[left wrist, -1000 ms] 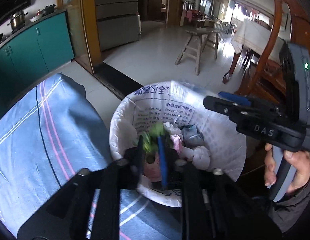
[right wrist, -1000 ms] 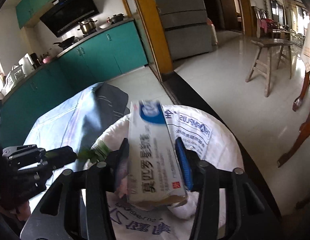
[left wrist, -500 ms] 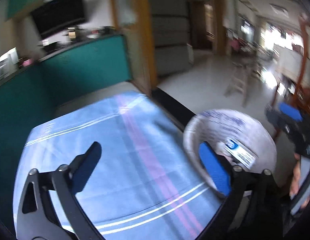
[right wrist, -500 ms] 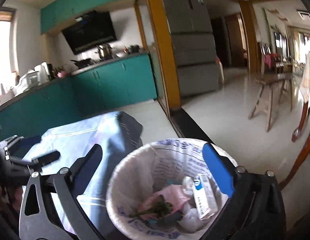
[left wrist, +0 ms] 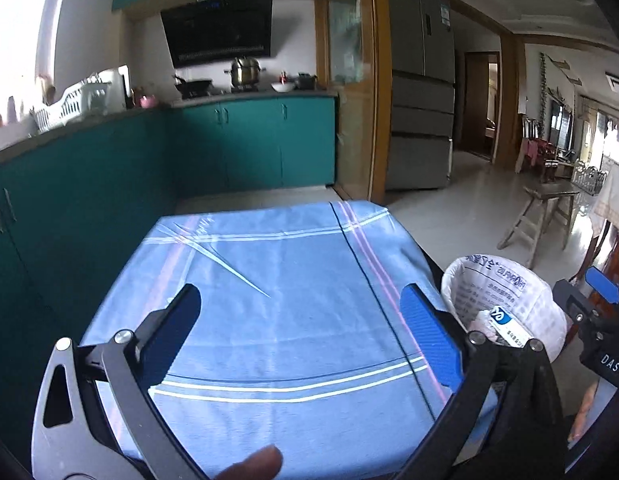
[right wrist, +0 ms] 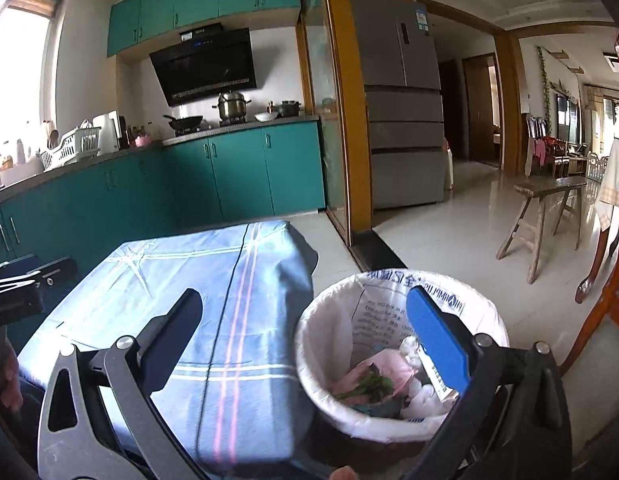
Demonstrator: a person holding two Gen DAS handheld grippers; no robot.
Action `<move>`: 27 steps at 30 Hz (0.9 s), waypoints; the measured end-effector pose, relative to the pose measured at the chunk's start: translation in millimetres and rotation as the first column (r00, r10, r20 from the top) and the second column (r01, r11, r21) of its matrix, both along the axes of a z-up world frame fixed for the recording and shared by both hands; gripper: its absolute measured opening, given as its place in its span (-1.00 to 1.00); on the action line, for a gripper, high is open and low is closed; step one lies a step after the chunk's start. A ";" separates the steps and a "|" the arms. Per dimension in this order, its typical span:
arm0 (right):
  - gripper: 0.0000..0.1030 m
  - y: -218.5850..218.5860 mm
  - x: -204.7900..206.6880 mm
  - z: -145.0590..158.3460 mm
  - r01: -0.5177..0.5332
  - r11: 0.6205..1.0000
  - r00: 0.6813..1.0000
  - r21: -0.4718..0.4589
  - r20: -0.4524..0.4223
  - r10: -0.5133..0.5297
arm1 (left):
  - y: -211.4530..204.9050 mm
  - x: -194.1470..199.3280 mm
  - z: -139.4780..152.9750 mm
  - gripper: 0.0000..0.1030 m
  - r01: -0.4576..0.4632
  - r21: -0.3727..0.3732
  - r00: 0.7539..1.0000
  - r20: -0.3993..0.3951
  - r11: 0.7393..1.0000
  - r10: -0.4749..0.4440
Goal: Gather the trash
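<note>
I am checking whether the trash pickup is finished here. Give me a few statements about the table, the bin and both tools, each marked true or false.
1. The left tool is open with nothing between its fingers. True.
2. The right tool grips the toothpaste box. False: the right tool is open and empty; the box lies in the trash bin.
3. The blue striped tablecloth has no trash on it. True, in both views.
4. The trash bin is unlined and empty. False: it has a white printed bag and holds green leaves, pink paper and tissues.
5. The bin stands on the table. False: it stands beside it.
</note>
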State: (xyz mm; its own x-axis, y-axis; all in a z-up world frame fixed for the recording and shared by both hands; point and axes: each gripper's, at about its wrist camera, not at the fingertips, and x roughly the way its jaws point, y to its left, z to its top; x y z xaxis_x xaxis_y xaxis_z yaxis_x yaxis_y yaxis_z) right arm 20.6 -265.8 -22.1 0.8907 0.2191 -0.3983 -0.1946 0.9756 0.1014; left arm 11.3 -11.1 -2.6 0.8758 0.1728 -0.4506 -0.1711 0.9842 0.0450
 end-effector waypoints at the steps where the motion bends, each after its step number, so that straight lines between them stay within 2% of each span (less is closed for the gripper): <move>1: 0.93 2.3 -0.8 1.2 0.001 1.000 1.000 -0.006 -0.004 -0.001 | -0.3 -2.5 1.8 0.94 0.000 0.009 1.000 0.004 1.000 0.000; 12: 0.93 21.7 -23.5 19.3 -0.007 0.999 0.999 -0.054 0.051 0.010 | 2.0 -27.0 10.6 0.94 0.005 0.008 1.000 0.017 1.000 -0.005; 27: 0.94 19.6 -39.5 31.6 0.009 0.999 0.997 -0.054 0.077 -0.004 | -2.1 -35.4 14.3 0.94 0.005 0.004 1.000 0.013 1.000 -0.005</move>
State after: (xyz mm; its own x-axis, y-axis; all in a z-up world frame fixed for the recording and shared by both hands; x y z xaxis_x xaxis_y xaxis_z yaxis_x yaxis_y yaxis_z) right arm -19.0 -246.2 9.5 0.9204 0.1932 -0.3400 -0.1935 0.9805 0.0333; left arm -24.1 -13.2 11.7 0.8825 0.1699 -0.4385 -0.1664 0.9850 0.0468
